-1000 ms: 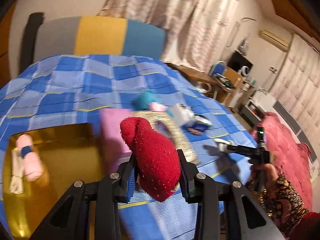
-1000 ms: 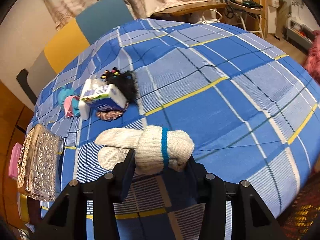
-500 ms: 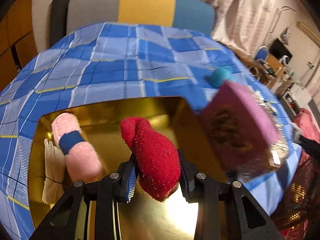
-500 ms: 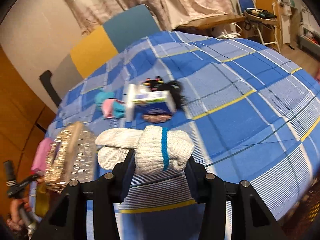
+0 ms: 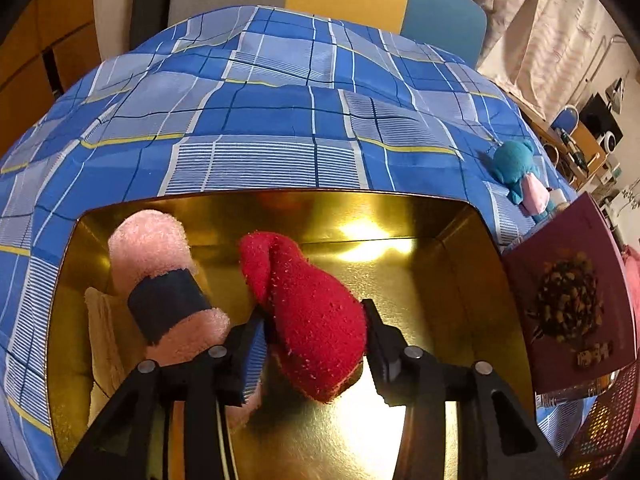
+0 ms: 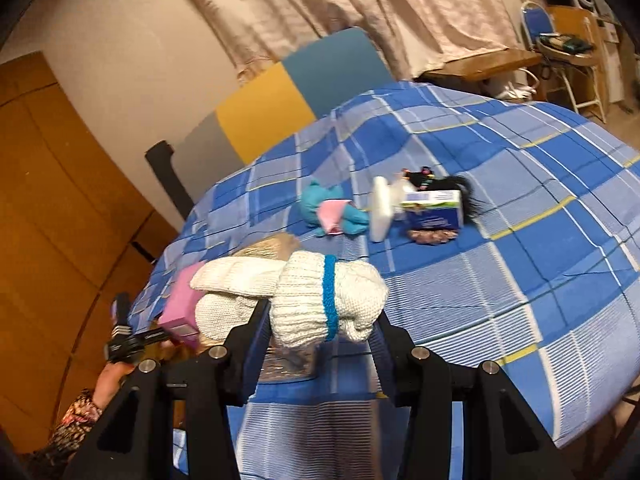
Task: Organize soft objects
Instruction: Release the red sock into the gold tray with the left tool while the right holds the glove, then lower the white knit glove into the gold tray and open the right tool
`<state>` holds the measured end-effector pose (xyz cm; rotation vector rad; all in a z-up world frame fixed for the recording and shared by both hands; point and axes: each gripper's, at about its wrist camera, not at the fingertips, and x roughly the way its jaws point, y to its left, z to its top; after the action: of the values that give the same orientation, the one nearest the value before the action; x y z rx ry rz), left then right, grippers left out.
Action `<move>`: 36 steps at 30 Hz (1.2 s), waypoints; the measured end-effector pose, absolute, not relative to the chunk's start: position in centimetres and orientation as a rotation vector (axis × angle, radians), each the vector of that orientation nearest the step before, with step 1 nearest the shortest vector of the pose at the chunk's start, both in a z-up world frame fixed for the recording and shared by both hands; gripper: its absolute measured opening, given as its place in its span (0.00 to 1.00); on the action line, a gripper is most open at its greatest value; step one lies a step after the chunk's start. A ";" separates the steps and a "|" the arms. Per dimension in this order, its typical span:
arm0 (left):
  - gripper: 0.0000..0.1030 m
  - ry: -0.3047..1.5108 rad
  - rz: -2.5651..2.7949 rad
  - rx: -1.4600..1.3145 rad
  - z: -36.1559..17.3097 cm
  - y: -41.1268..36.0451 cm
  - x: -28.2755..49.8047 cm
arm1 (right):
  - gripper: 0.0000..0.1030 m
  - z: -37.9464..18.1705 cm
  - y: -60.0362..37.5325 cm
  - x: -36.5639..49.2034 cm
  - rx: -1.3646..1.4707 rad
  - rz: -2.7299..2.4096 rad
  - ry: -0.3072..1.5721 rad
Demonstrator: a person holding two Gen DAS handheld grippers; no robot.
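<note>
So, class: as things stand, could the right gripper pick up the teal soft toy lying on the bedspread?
Probably not yet. The right gripper is already shut on the white knitted bundle, so its jaws are occupied. The teal soft toy itself lies uncovered on the bedspread.

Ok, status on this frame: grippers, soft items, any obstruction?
Left gripper opening, red sock between its jaws over gold tin. Right gripper shut on white mitten bundle. Pink roll in tin. Nothing blocking.
</note>
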<state>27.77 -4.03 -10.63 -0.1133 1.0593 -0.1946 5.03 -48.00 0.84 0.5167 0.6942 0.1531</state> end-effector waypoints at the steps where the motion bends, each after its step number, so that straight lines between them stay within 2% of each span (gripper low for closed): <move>1: 0.45 1.057 -0.195 -0.121 -10.7 -3.9 27.7 | 0.46 1.0 -47.6 5.1 0.516 0.165 0.693; 11: 0.51 0.971 -0.218 -0.274 -8.2 -1.6 26.0 | 0.46 2.0 -44.6 5.3 0.507 0.233 0.685; 17: 0.51 0.866 -0.190 -0.290 -5.0 -0.3 22.3 | 0.46 3.7 -41.1 6.3 0.456 0.314 0.687; 23: 0.51 0.837 -0.162 -0.303 -4.7 0.8 17.7 | 0.46 5.1 -35.3 8.5 0.374 0.439 0.705; 36: 0.51 0.866 -0.105 -0.404 -7.3 2.8 12.7 | 0.46 3.0 -20.1 14.1 -0.078 0.545 0.882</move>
<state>12.68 2.82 -7.25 -0.4035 0.8663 -0.1047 14.09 -20.08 3.02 -0.0784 0.8815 0.5448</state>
